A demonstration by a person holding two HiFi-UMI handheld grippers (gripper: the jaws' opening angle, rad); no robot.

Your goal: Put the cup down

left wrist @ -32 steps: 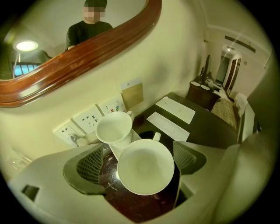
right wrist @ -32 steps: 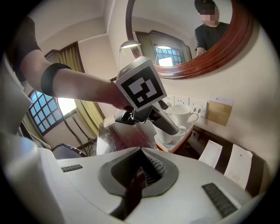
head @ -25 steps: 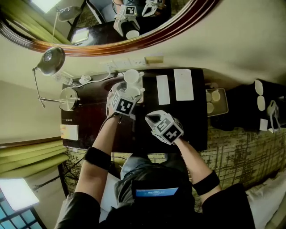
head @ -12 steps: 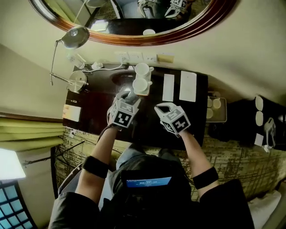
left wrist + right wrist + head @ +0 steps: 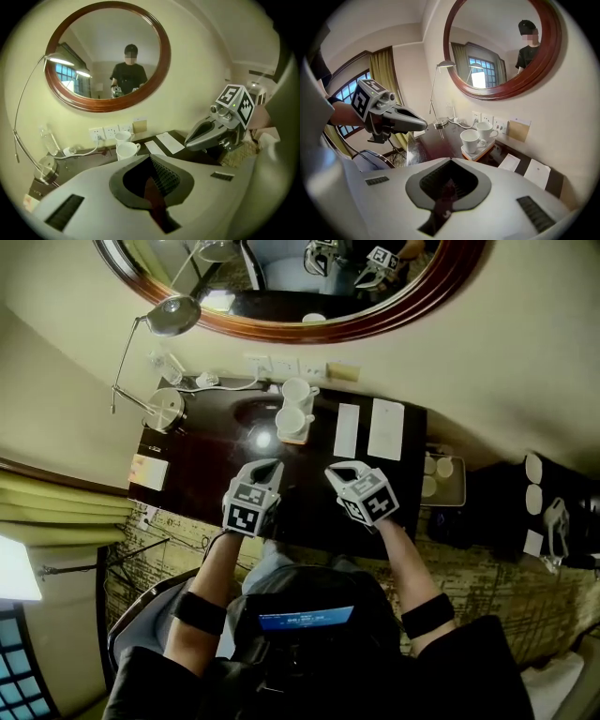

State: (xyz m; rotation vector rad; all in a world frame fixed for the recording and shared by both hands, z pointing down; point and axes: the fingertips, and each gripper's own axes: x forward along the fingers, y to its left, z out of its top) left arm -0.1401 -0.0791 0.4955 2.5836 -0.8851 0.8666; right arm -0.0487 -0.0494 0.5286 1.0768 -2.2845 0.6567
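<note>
- Dark wooden tabletop (image 5: pixel 206 465) set against a cream wall, under an oval mirror in a brown wooden frame (image 5: pixel 281 331).
- Cup (image 5: pixel 289 420), white, upright, handle to the right. It stands on a small tray (image 5: pixel 292 437) near the middle of the tabletop's far edge and nothing grips it.
- Second cup (image 5: pixel 296 390), white, upright, on the same tray just behind the first, close to the wall sockets (image 5: pixel 272 362).
- Two white paper cards (image 5: pixel 347 430), lying flat side by side toward the far right corner.
- Desk lamp (image 5: pixel 173 315), with its round metal base at the far left corner.
- Notepad (image 5: pixel 147 472), at the left edge.
- Left tongs (image 5: pixel 270 465), over the near edge, well apart from the cup. Its jaws have just been closing and are now clenched, with nothing between them.
- Right tongs (image 5: pixel 339 470), over the near edge beside the left one, clenched on nothing.
</note>
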